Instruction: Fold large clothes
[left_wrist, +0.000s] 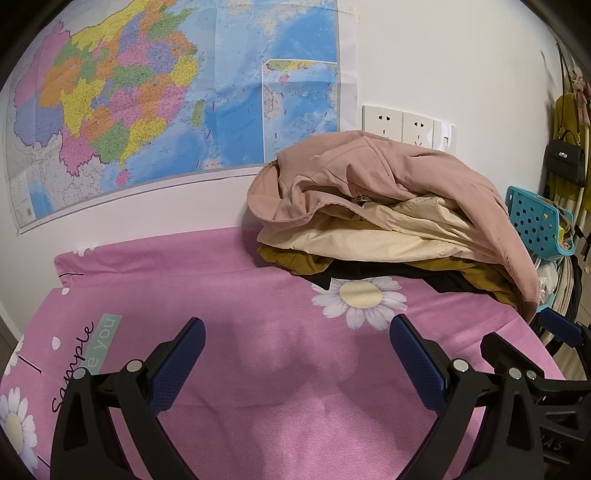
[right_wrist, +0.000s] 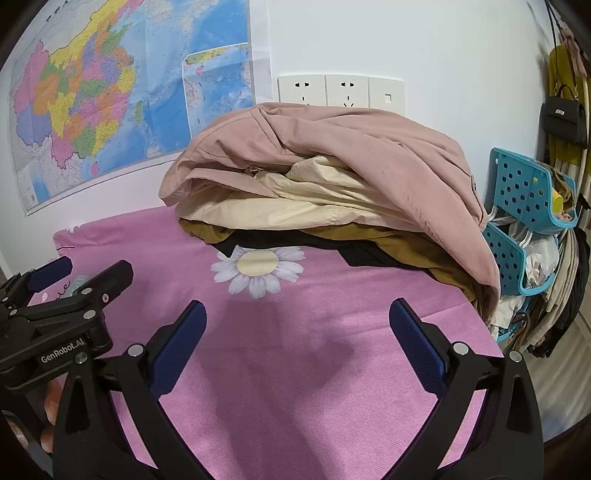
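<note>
A heap of large clothes lies at the far right of a pink daisy-print sheet. A dusty-pink jacket tops the heap, over a cream garment, a mustard one and a black one. My left gripper hovers open over bare sheet, short of the heap, with nothing between its fingers. My right gripper is open too, nearer the heap, empty. The left gripper's body shows at the right wrist view's left edge.
A large coloured map hangs on the white wall behind. Wall sockets sit above the heap. Right of the bed stand blue perforated baskets, hanging clothes and a black handbag.
</note>
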